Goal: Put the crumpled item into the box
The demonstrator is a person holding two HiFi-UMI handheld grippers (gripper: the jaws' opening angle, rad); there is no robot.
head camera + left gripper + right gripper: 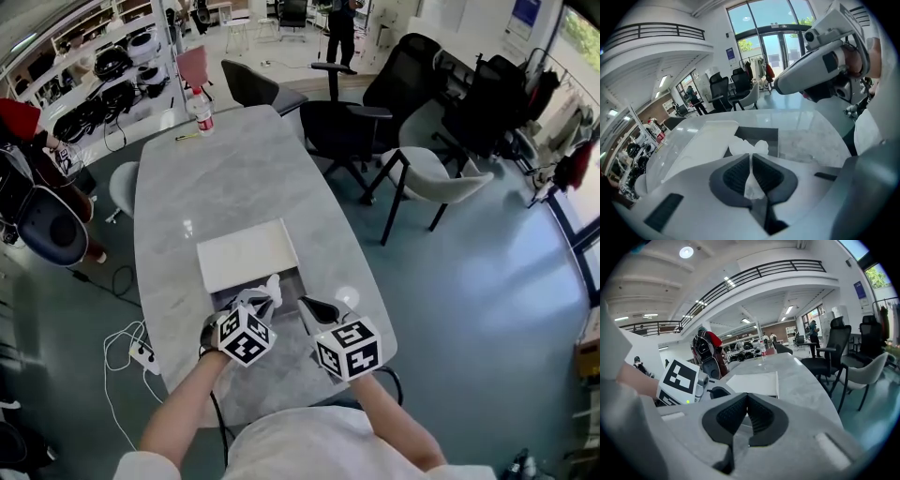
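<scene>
The left gripper (pixel 751 159) pinches the crumpled paper (pixel 750 147) in its closed jaws, holding it at the near edge of the open box (pixel 768 137). Lowering and release apparently remain. The right gripper (pixel 746 399) waits alongside, jaws together, empty

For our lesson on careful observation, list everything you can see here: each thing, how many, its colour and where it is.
table: one, grey marbled, centre
box: one, dark, open, table's near end
panel: one, white, flat, against the box's far side
crumpled tissue: one, white, by the box
bottle: one, clear, red cap, table's far end
office chairs: several, black, right of the table
light chair: one, pale, right
power strip: one, white, floor, left
left hand-held gripper: one, white, shut on the crumpled tissue
right hand-held gripper: one, white, shut, empty
</scene>
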